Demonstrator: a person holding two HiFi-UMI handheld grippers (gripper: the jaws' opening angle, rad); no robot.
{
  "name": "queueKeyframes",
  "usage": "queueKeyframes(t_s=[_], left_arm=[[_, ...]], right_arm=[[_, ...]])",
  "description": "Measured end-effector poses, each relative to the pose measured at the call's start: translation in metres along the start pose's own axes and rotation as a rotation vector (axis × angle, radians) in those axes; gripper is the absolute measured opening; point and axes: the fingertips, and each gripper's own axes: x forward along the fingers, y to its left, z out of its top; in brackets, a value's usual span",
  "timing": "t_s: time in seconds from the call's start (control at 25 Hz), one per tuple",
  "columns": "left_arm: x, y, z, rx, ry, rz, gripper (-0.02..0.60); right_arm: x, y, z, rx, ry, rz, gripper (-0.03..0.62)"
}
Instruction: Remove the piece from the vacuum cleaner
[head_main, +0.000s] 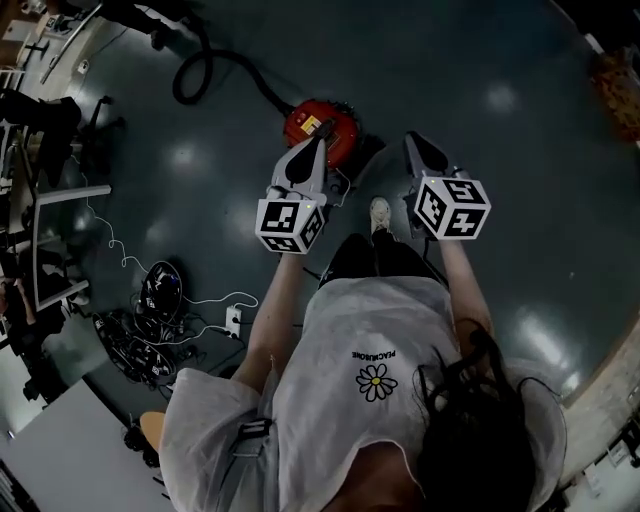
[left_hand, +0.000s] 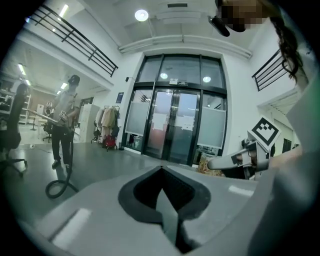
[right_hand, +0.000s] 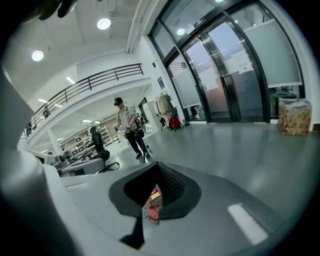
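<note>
Left tool (head_main: 312, 150), right tool (head_main: 418, 148) clenched, empty; vacuum cleaner (head_main: 336, 120) ahead, open floor (head_main: 480, 60) around.

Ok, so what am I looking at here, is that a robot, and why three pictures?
No robot: a person holds a two-jaw gripper in each hand, the left gripper and right gripper, each with a marker cube. The top-down picture comes from a camera on the person's head; the other two come from cameras riding on each gripper, looking along its jaws. On the floor sits a red vacuum cleaner with a black hose, and a cable tangle lies at the picture's left. Both grippers are shut and hold nothing.
</note>
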Motion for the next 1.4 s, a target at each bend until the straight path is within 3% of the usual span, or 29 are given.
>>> queueKeyframes(t_s=[0.16, 0.32, 0.6, 0.8, 1.0, 1.2, 1.4], left_arm=[[0.041, 0.01, -0.025, 0.027, 0.096, -0.018, 0.001], [0.074, 0.019, -0.075, 0.061, 0.225, -0.066, 0.0], [0.126, 0.055, -0.198, 0.077, 0.438, -0.064, 0.001], [0.158, 0.075, -0.279, 0.039, 0.526, -0.055, 0.0], [0.177, 0.089, -0.352, -0.006, 0.606, -0.067, 0.0], [0.179, 0.086, -0.385, 0.013, 0.663, -0.084, 0.002], [0.177, 0.097, -0.406, -0.002, 0.681, -0.062, 0.002]], right_arm=[[0.031, -0.033, -0.01, 0.04, 0.063, -0.025, 0.026], [0.055, -0.054, -0.036, 0.071, 0.123, -0.05, 0.044], [0.118, -0.117, -0.14, 0.179, 0.324, -0.149, 0.064], [0.164, -0.154, -0.224, 0.278, 0.491, -0.16, 0.106], [0.208, -0.185, -0.296, 0.428, 0.585, -0.181, 0.14], [0.224, -0.203, -0.328, 0.703, 0.583, -0.231, 0.172], [0.237, -0.208, -0.347, 0.738, 0.629, -0.289, 0.181]])
